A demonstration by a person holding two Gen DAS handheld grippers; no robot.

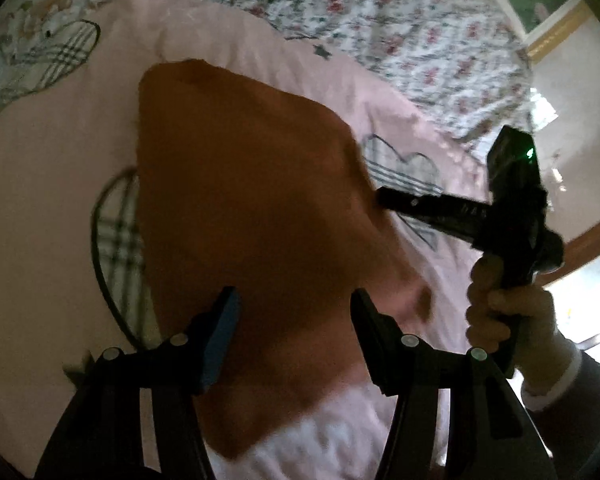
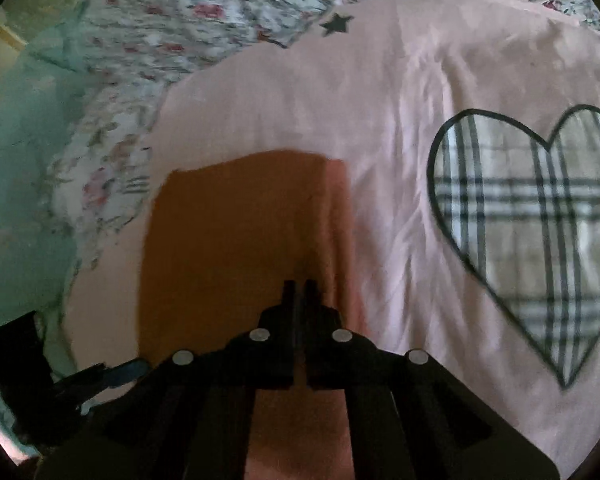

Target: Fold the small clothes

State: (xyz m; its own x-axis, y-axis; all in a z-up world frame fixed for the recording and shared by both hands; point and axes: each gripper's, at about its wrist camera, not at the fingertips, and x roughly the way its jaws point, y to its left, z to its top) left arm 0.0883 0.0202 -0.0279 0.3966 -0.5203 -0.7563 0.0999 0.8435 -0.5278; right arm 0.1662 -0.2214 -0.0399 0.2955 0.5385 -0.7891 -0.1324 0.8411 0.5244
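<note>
Handling a limp orange cloth (image 1: 236,208) on the pink bedspread (image 2: 380,128).
Left gripper (image 1: 294,312) jaws stood apart above it; right gripper (image 2: 299,286) jaws were together at its edge, where light fabric pinches best.

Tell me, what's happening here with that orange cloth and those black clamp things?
A person is folding a small orange cloth on a pink bedspread printed with plaid hearts, holding a two-finger gripper in each hand. The right gripper has its fingers shut at the cloth's right edge and seems to be pinching it, though the grip itself is hard to see. The left gripper hangs open above the near part of the cloth, holding nothing. A floral quilt lies beyond the bedspread.
</note>
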